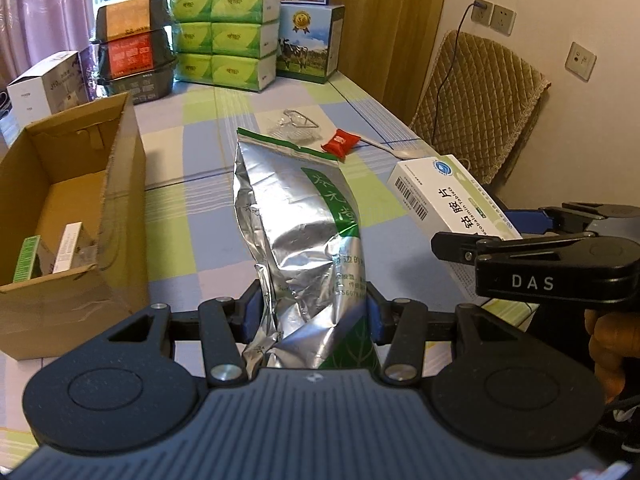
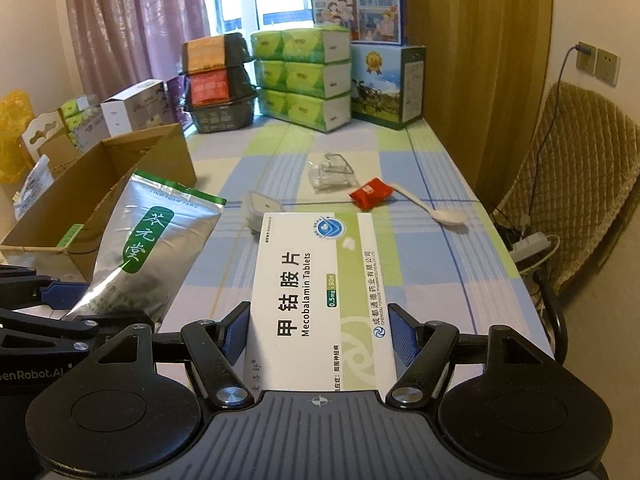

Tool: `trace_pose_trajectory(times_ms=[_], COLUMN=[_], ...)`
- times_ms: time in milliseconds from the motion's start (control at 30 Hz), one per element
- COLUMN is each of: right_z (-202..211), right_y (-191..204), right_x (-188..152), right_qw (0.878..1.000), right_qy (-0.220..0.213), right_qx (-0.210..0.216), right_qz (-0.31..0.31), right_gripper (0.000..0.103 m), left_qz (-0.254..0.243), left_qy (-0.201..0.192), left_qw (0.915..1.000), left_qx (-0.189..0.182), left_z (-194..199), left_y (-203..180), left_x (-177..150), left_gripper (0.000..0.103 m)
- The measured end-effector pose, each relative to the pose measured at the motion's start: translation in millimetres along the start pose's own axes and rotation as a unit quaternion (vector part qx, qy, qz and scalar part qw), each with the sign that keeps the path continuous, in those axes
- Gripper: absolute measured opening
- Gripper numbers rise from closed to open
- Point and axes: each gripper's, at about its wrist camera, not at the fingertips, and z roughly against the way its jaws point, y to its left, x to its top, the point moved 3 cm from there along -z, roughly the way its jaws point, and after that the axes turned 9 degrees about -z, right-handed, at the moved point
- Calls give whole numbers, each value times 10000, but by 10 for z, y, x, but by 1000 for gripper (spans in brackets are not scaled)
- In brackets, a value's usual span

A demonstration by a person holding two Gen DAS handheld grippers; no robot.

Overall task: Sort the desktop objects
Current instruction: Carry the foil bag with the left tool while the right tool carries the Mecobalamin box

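Observation:
My left gripper point(image 1: 310, 312) is shut on a silver and green foil pouch point(image 1: 298, 236), held upright above the table; the pouch point(image 2: 148, 252) also shows at the left of the right wrist view. My right gripper point(image 2: 318, 334) is shut on a white and green tablet box point(image 2: 320, 300), which appears at the right of the left wrist view as the tablet box point(image 1: 448, 196). An open cardboard box point(image 1: 60, 216) with a few small packs inside stands to the left. Ahead on the checked tablecloth lie a red sachet point(image 2: 370, 193), a white plastic spoon point(image 2: 430, 208), a clear plastic packet point(image 2: 332, 174) and a small white container point(image 2: 260, 210).
Green tissue packs point(image 1: 228, 36), stacked black trays point(image 1: 134, 46), a milk carton box point(image 1: 310, 42) and a white box point(image 1: 44, 80) line the far end. A padded chair point(image 1: 480, 108) stands off the table's right edge, below wall sockets point(image 1: 492, 16). A hand point(image 1: 608, 344) holds the right gripper's handle.

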Motion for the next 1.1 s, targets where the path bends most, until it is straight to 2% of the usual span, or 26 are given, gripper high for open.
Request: trace_pose_trajectory(times_ms=[733, 1100], right_z=[-44, -140], right_y=[531, 1017], right_x=[60, 121], right_qw=[9993, 9977], right_qy=[-37, -52], right_qx=[271, 505], right_qz=[246, 439], right_gripper=[68, 68], left_qz=[126, 257], left_qy=[-237, -331], left_qw=[9994, 9981], left_qx=[207, 443], left_z=[413, 674], left_y=[449, 935], left_x=[-6, -67], left_gripper=[44, 44])
